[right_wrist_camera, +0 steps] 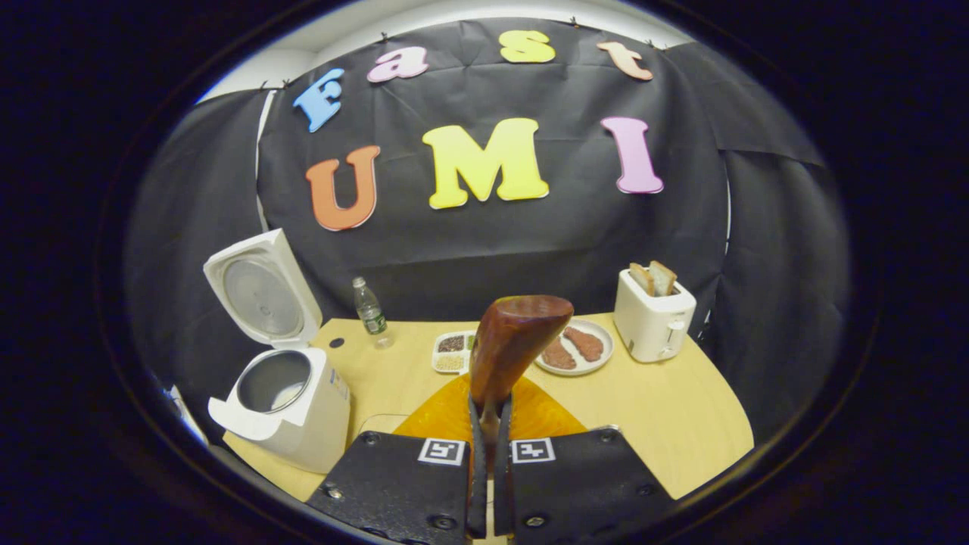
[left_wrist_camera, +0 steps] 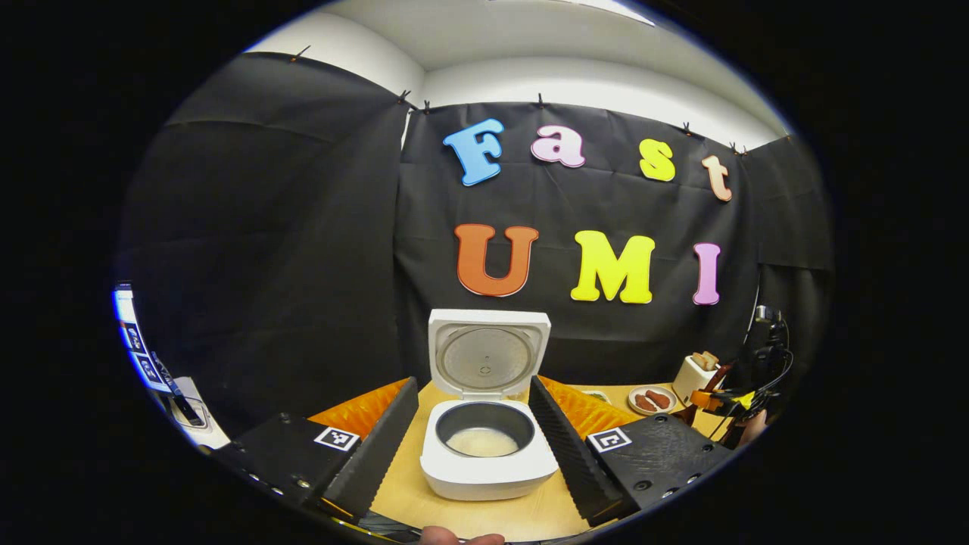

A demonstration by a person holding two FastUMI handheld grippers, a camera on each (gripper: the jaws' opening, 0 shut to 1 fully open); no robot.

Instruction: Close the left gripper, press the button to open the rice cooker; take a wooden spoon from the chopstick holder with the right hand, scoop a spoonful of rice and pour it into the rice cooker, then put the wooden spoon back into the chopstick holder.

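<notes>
Fingers [right_wrist_camera: 478, 454] around wooden spoon [right_wrist_camera: 515, 337]

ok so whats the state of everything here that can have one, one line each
rice cooker: lid up, open, rice in the pot
wooden spoon: held upright in the right gripper
right gripper: fingers shut on the spoon handle
left gripper: fingers open, rice cooker between them
toaster: bread slices standing up out of the slots
water bottle: upright, cap on
plate: two brown pieces of food on it

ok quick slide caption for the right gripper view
Right tool shut on the wooden spoon, beside the open rice cooker on the table.
</notes>
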